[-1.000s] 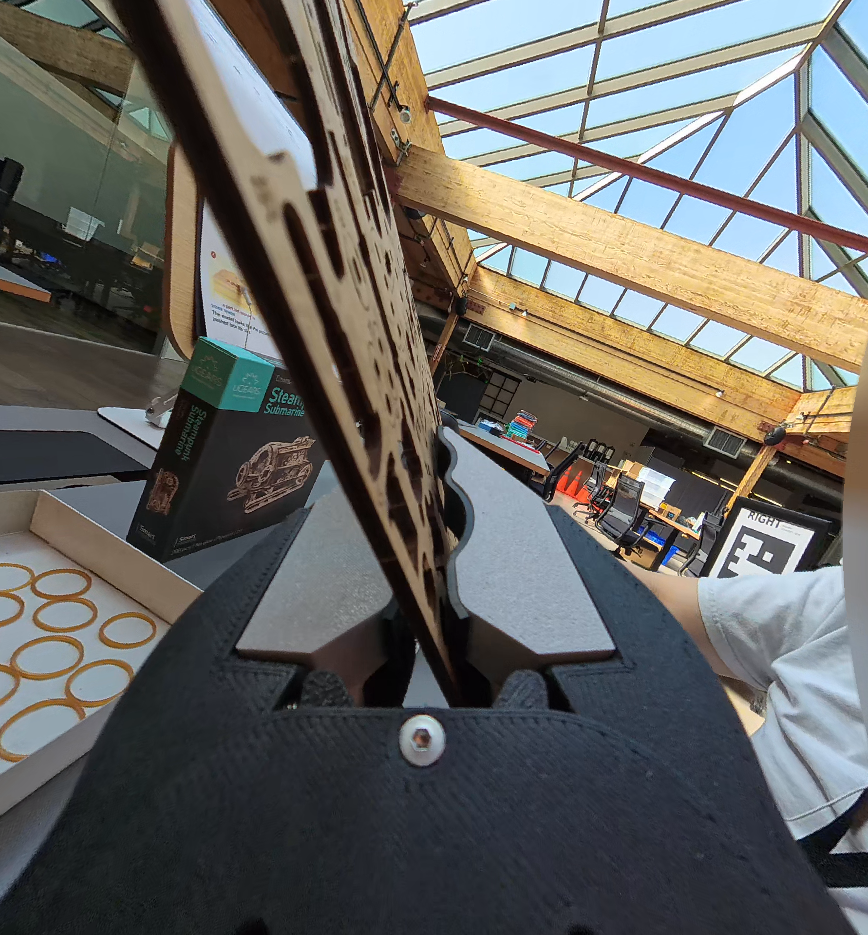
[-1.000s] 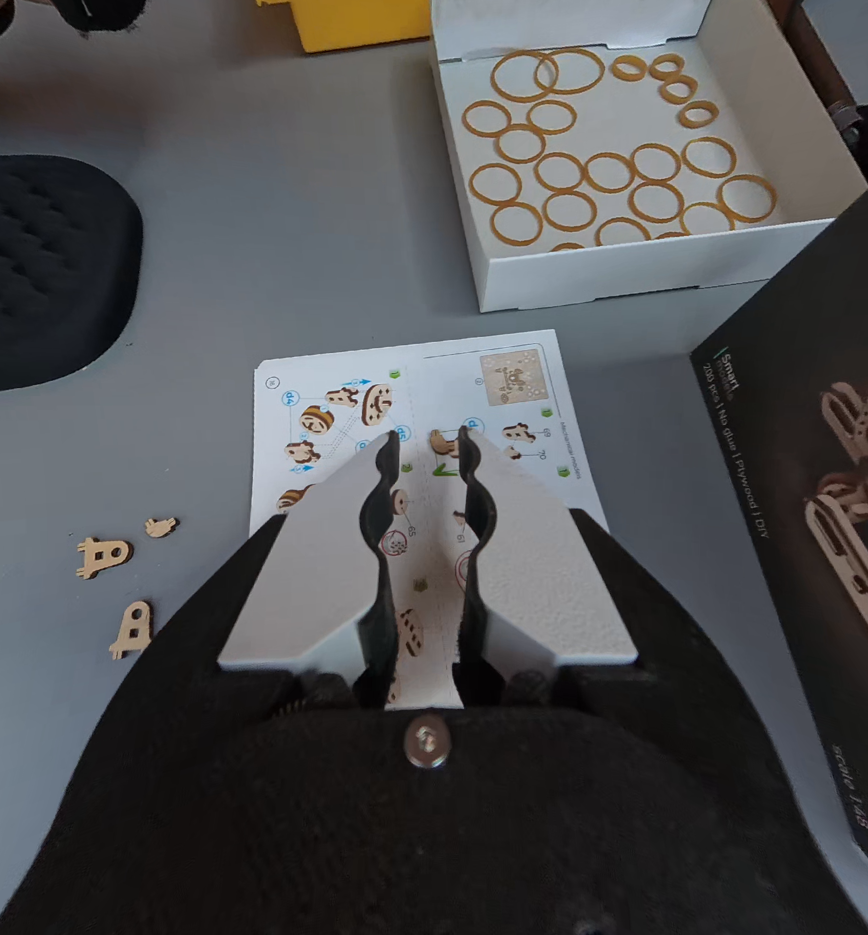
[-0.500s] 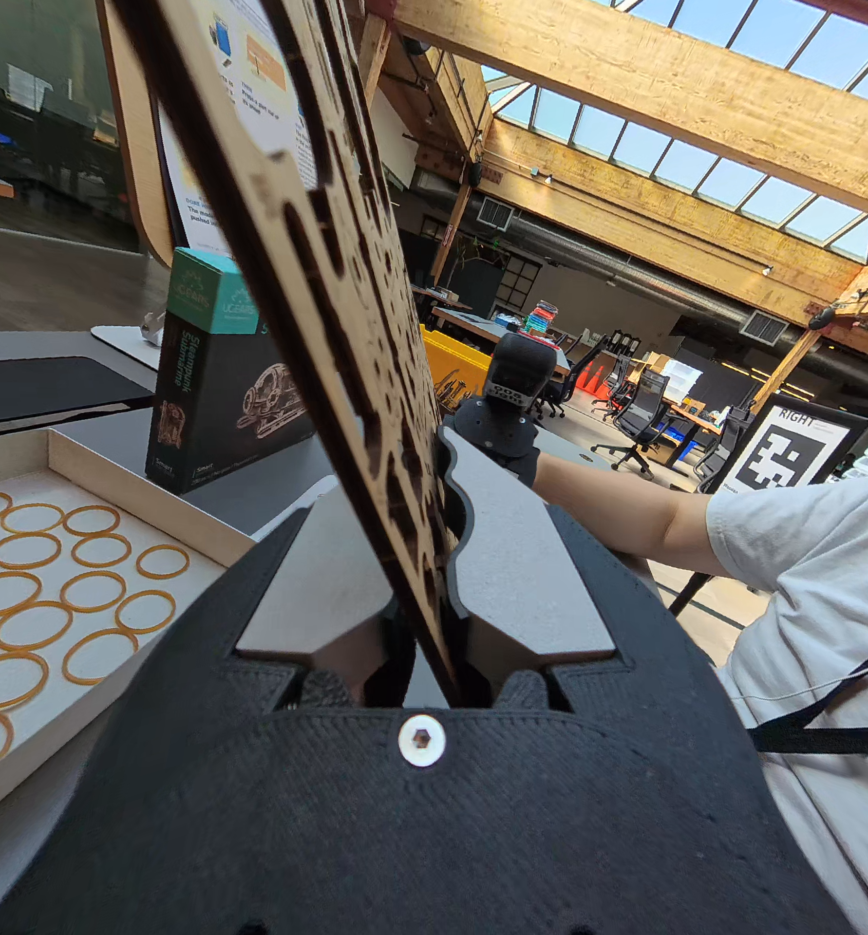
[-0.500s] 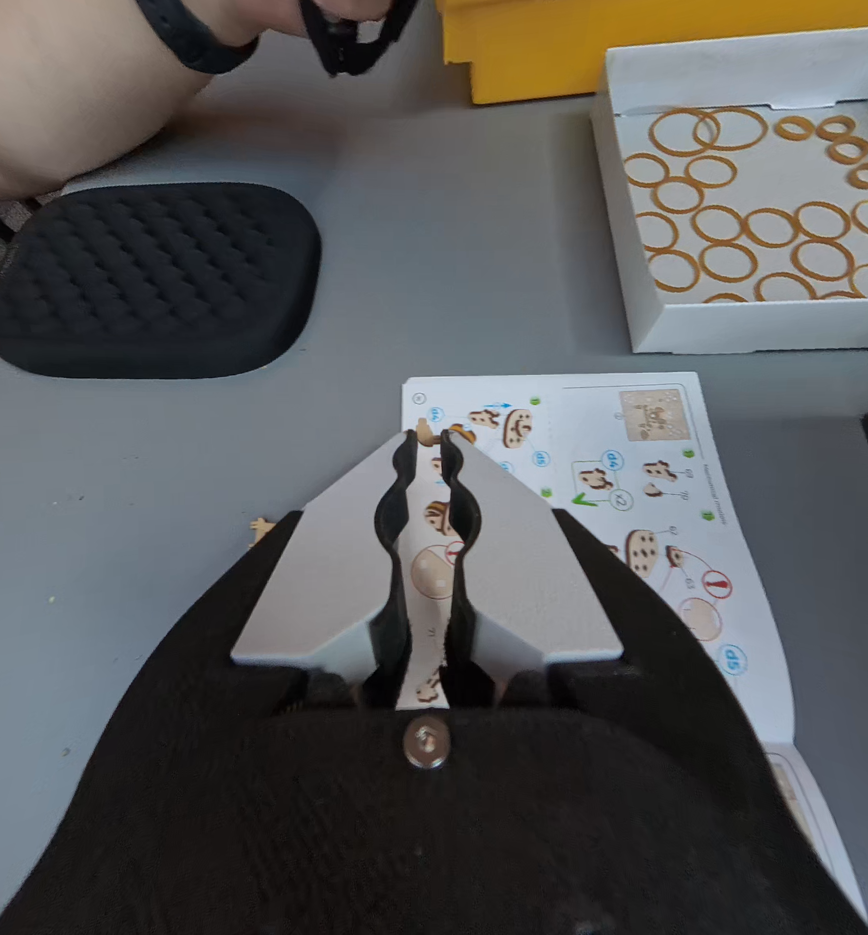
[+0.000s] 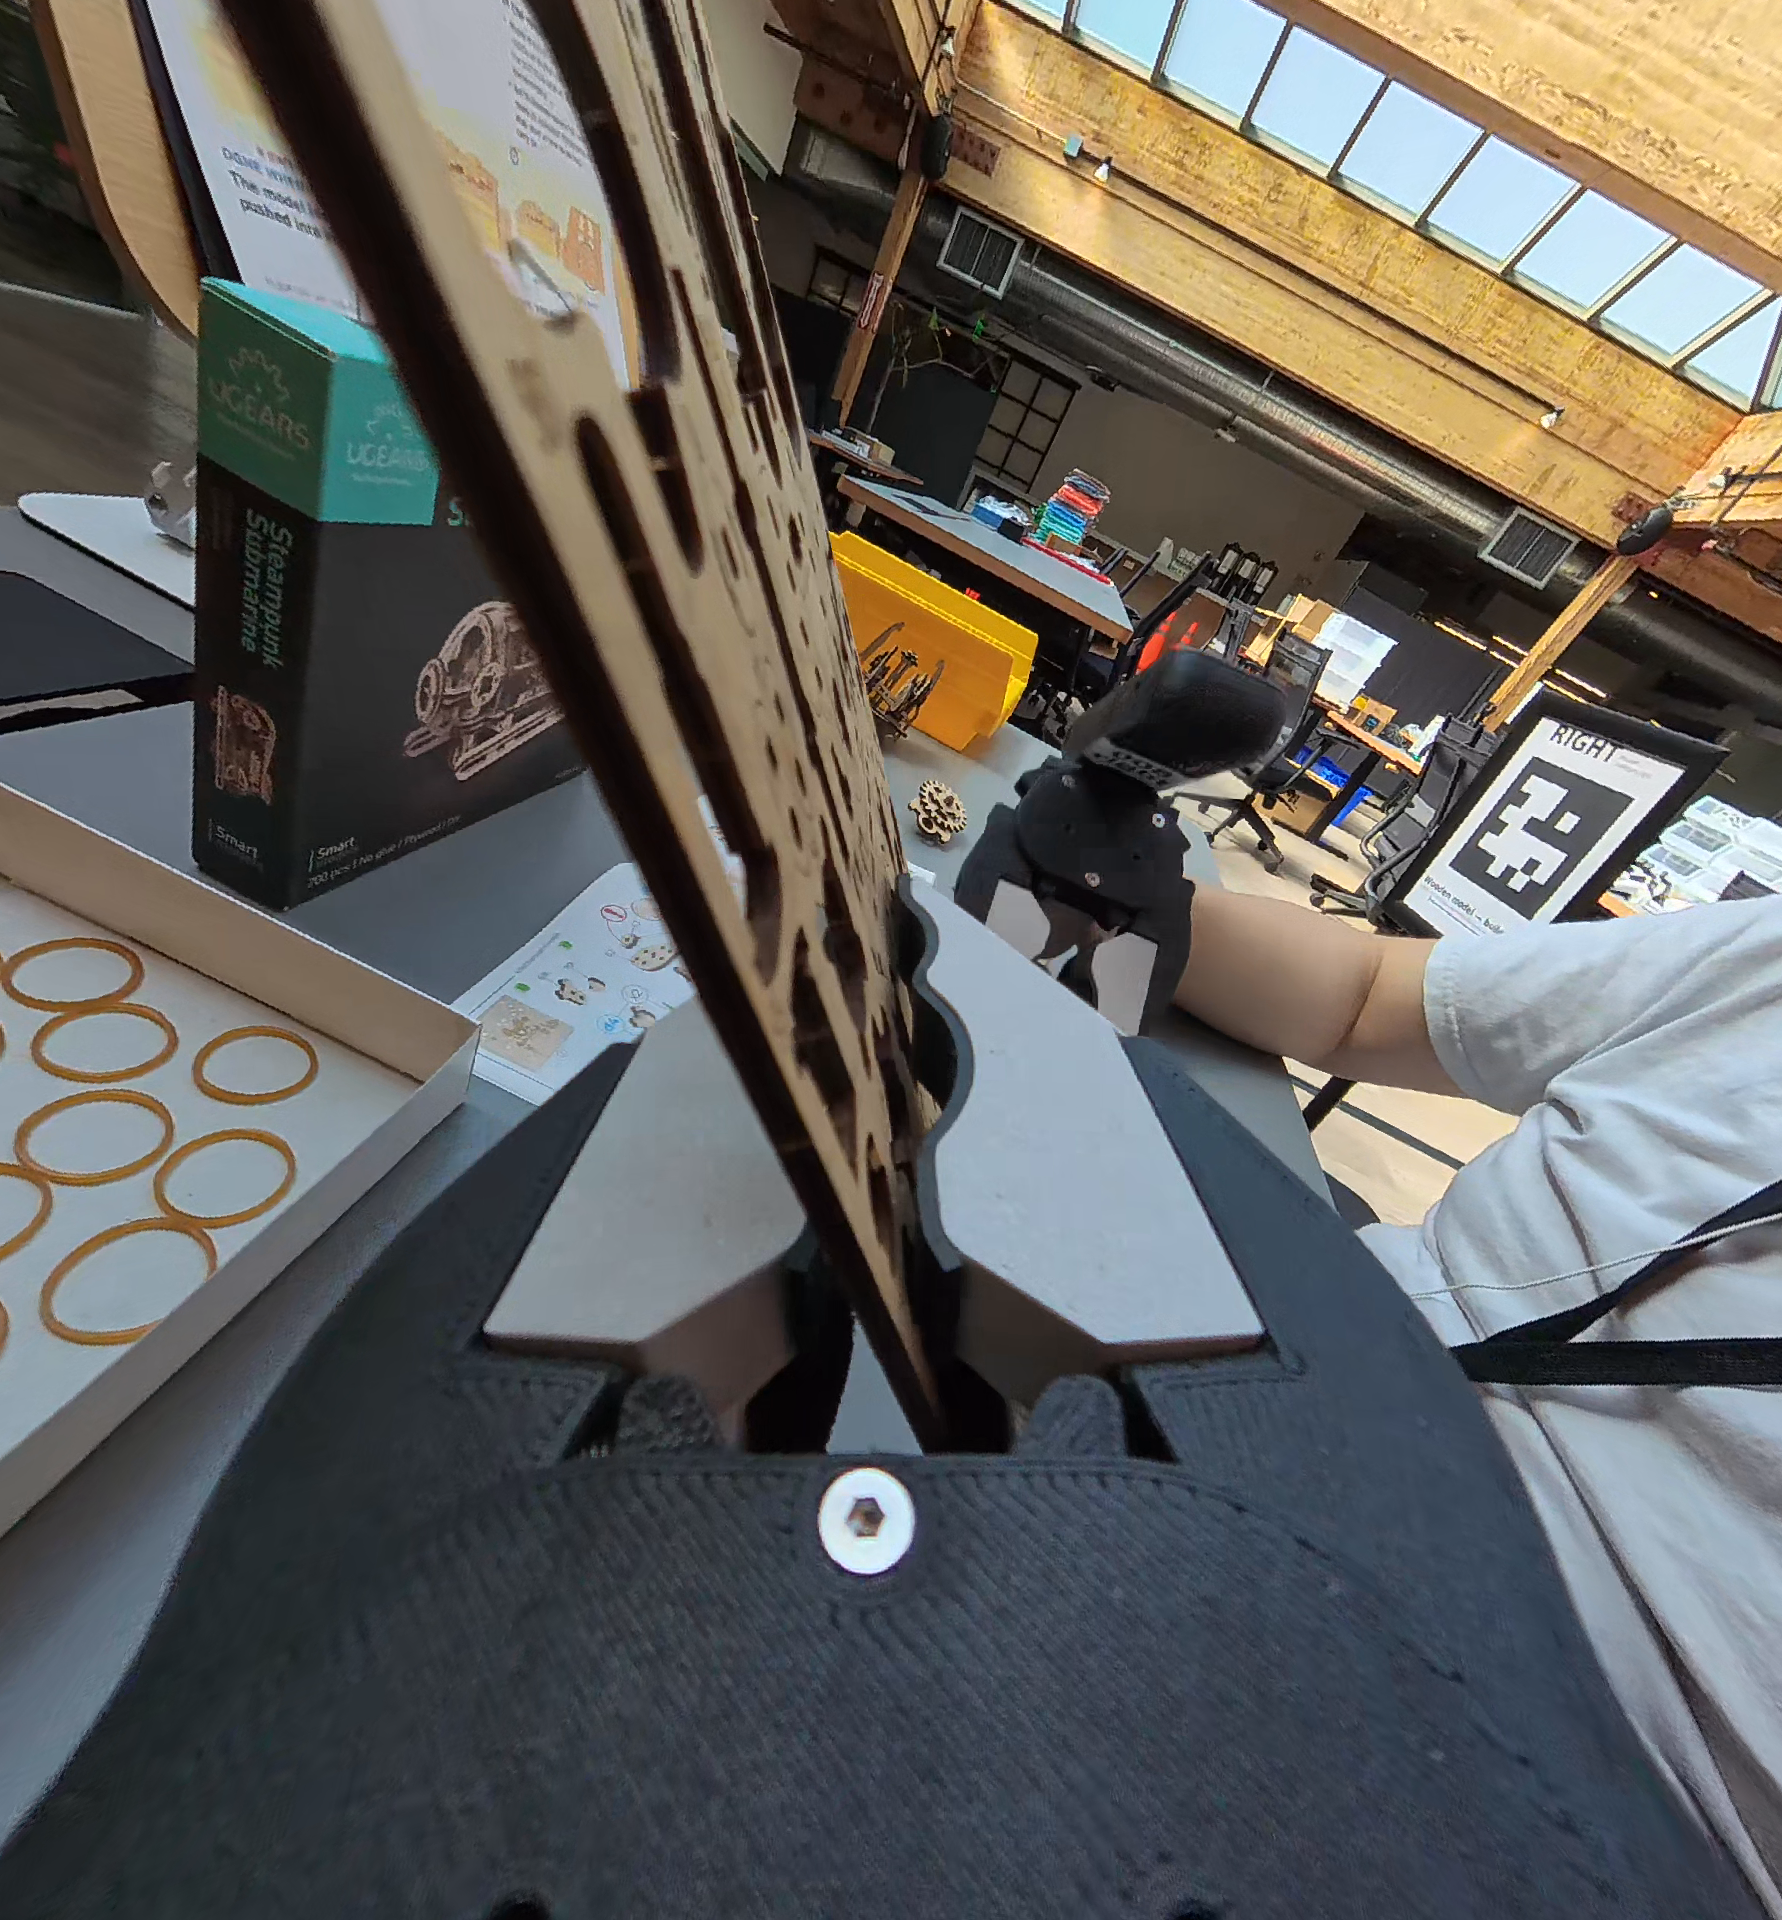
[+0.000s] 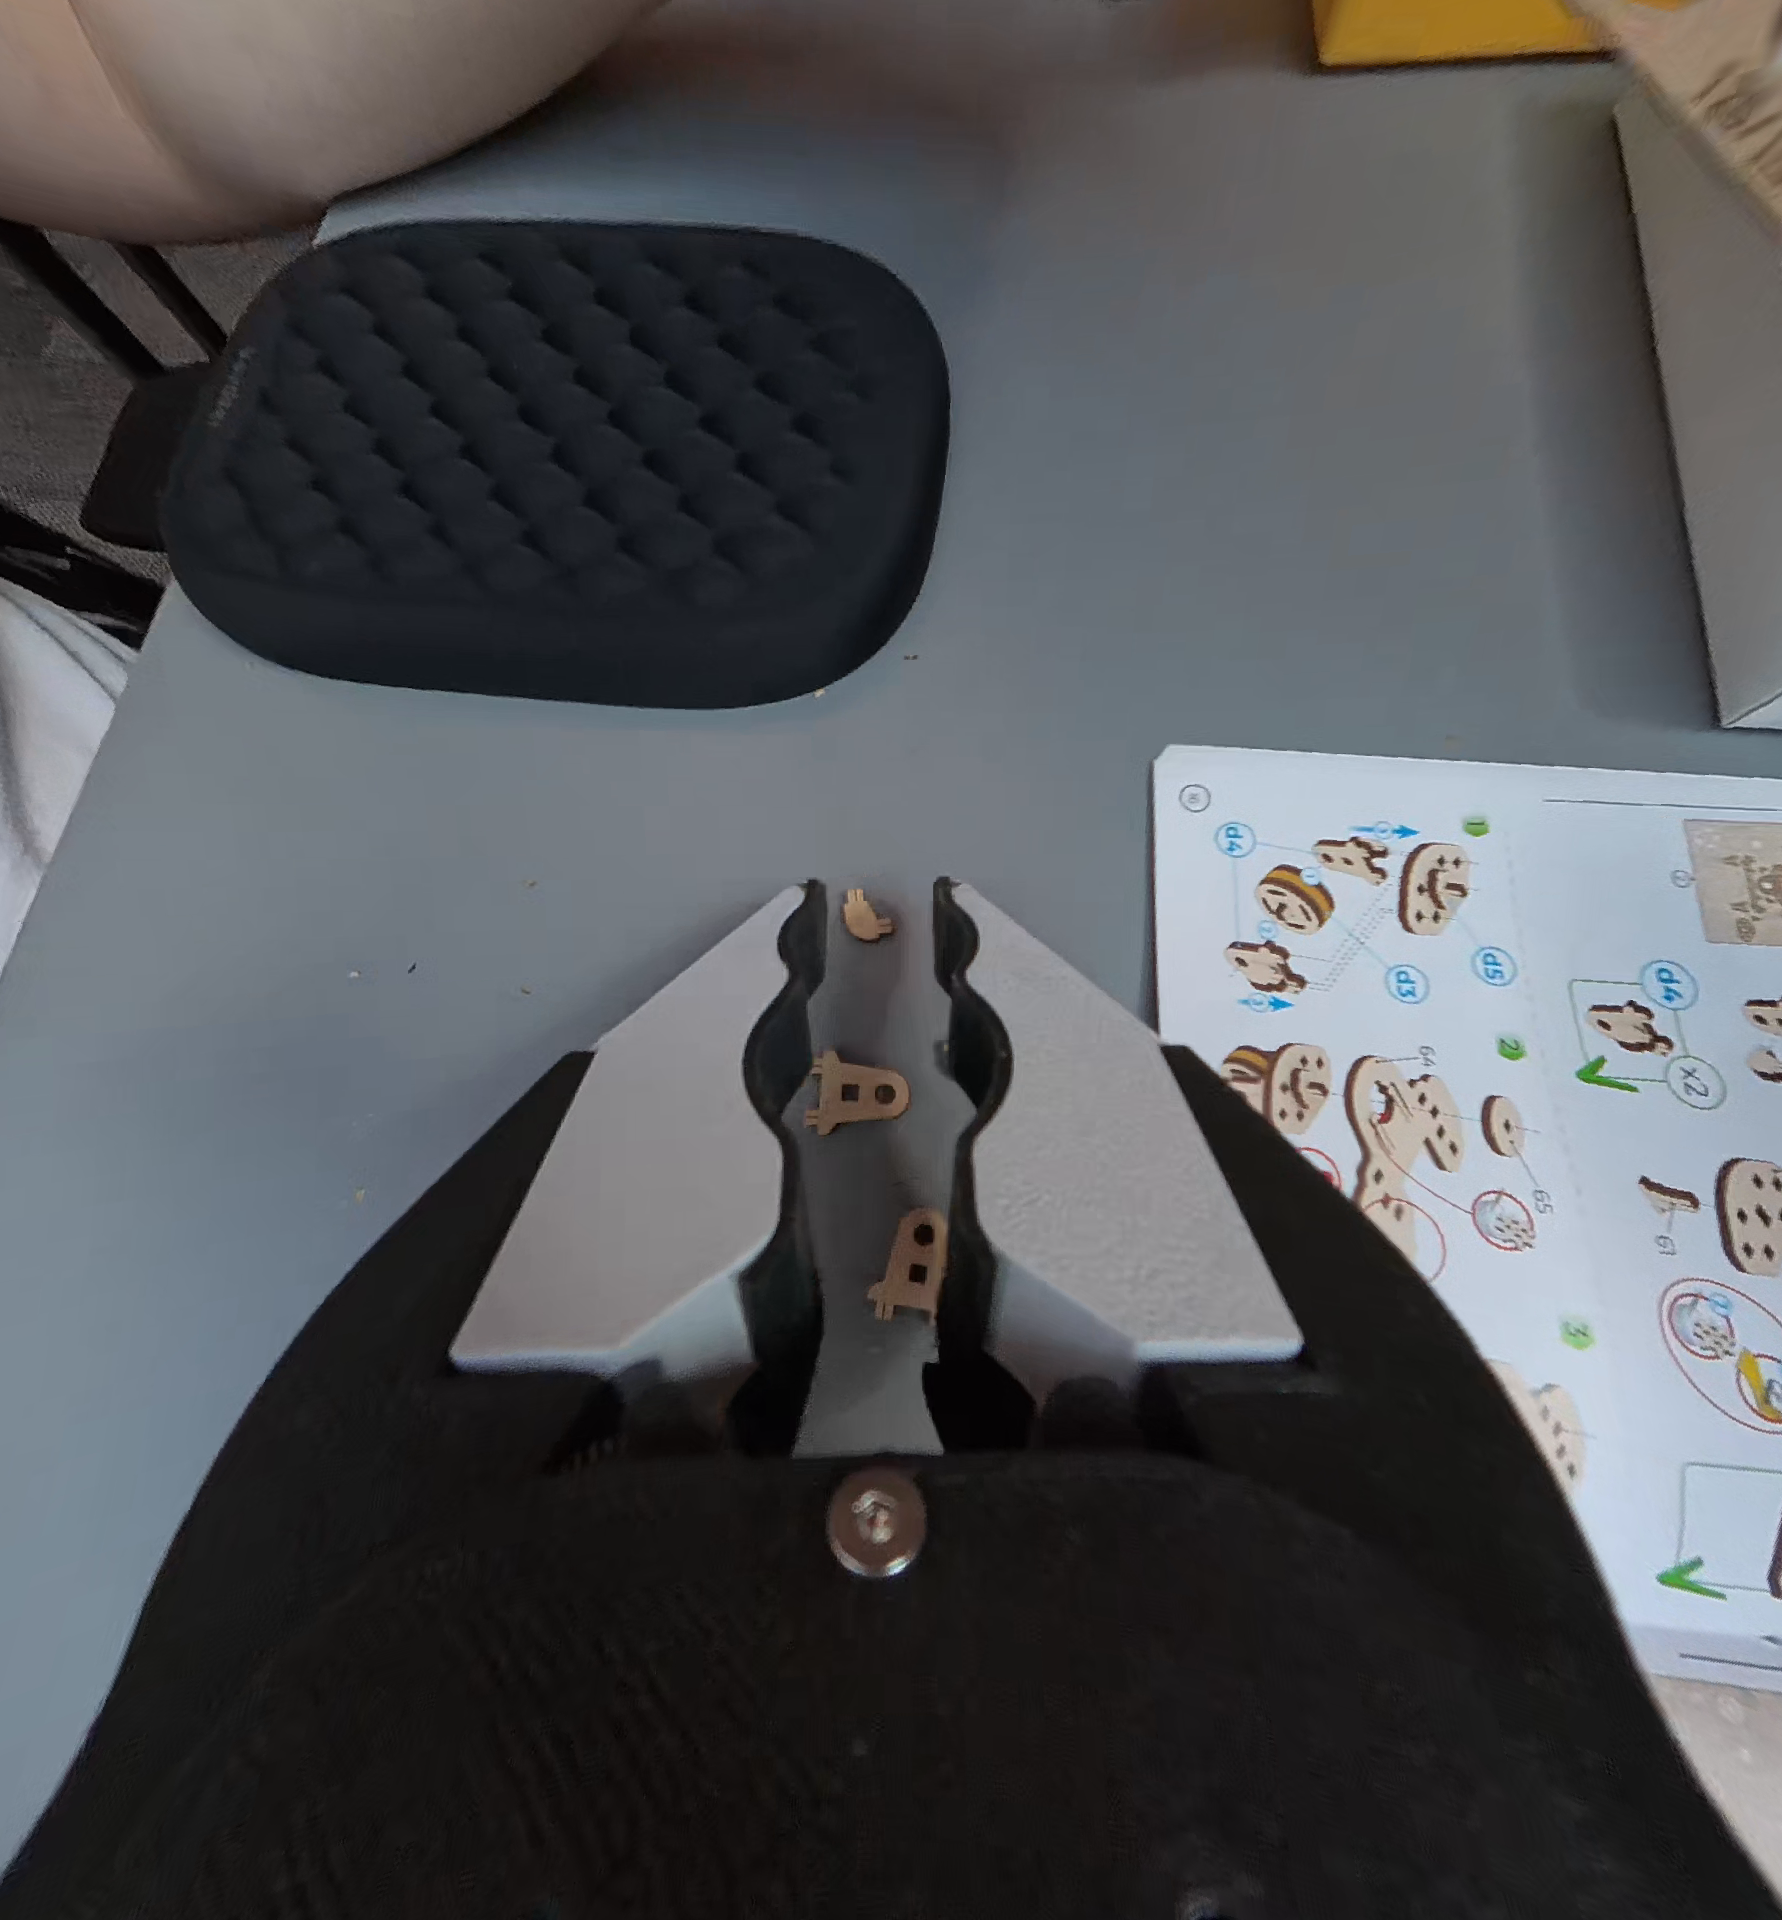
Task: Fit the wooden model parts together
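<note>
My left gripper (image 5: 825, 966) is shut on a laser-cut plywood sheet (image 5: 658, 520) and holds it upright, leaning left, above the table. My right gripper (image 6: 879, 891) is open and empty, just above the grey table (image 6: 1126, 520). Three small wooden parts lie on the table between its fingers: a tiny one (image 6: 868, 916) at the tips, a tabbed one (image 6: 856, 1091) in the middle, and another (image 6: 911, 1262) near the base. The right gripper also shows in the left wrist view (image 5: 1105, 894), pointing down at the table. A small wooden gear (image 5: 937, 808) lies farther back.
An instruction sheet (image 6: 1489, 1091) lies right of the right gripper. A black quilted pad (image 6: 554, 457) lies ahead on the left. A white tray of rubber bands (image 5: 430, 1049), a black product box (image 5: 347, 675) and a yellow bin (image 5: 928, 644) stand nearby. A person's arm (image 6: 295, 94) crosses the far edge. The left gripper's tips are roughly 20 centimeters from the right gripper's.
My right gripper has moved left, off the instruction sheet and over the three small wooden parts, and its jaws have opened wider. My left gripper has tilted down, still holding the sheet.
</note>
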